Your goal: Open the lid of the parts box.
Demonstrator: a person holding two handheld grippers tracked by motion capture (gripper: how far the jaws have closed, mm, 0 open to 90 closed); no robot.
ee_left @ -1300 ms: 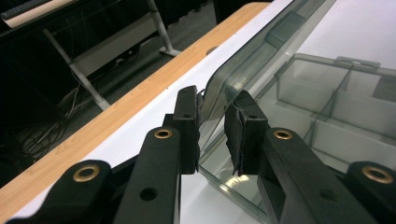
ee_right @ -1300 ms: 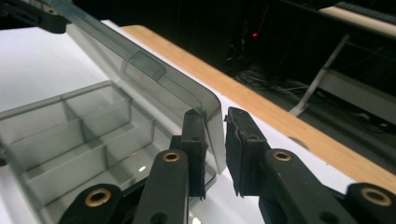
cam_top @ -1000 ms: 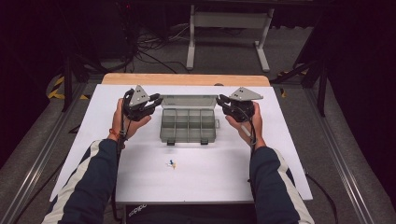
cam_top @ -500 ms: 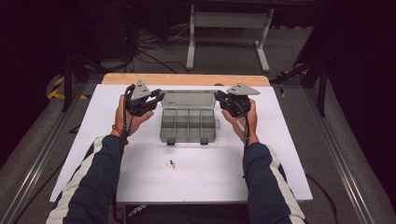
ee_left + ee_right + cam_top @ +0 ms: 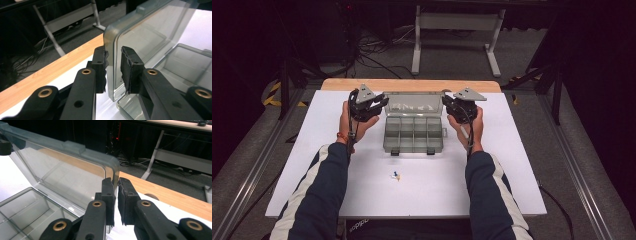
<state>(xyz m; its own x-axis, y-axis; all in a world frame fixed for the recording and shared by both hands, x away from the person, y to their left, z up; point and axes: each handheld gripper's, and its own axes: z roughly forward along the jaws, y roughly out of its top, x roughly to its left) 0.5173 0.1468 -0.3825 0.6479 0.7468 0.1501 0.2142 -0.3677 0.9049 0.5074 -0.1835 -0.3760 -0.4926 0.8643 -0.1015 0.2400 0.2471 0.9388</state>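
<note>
A clear plastic compartment box [image 5: 413, 136] sits mid-table with its lid [image 5: 412, 104] raised at the back. My left gripper [image 5: 384, 102] is at the lid's left edge. In the left gripper view the jaws [image 5: 114, 67] straddle the lid's rim [image 5: 150, 32], pads against it on both sides. My right gripper [image 5: 446, 102] is at the lid's right edge. Its jaws [image 5: 116, 195] have just been closing and now pinch the rim of the lid [image 5: 62, 170]. The empty compartments [image 5: 22, 207] lie below.
A tiny blue and yellow piece [image 5: 396, 175] lies on the white tabletop [image 5: 512, 165] in front of the box. A wooden strip [image 5: 412, 84] runs along the far edge. Beyond it stand a desk frame [image 5: 457, 22] and floor cables.
The right gripper has edged slightly left onto the lid's right edge. The left hand and the box look unchanged.
</note>
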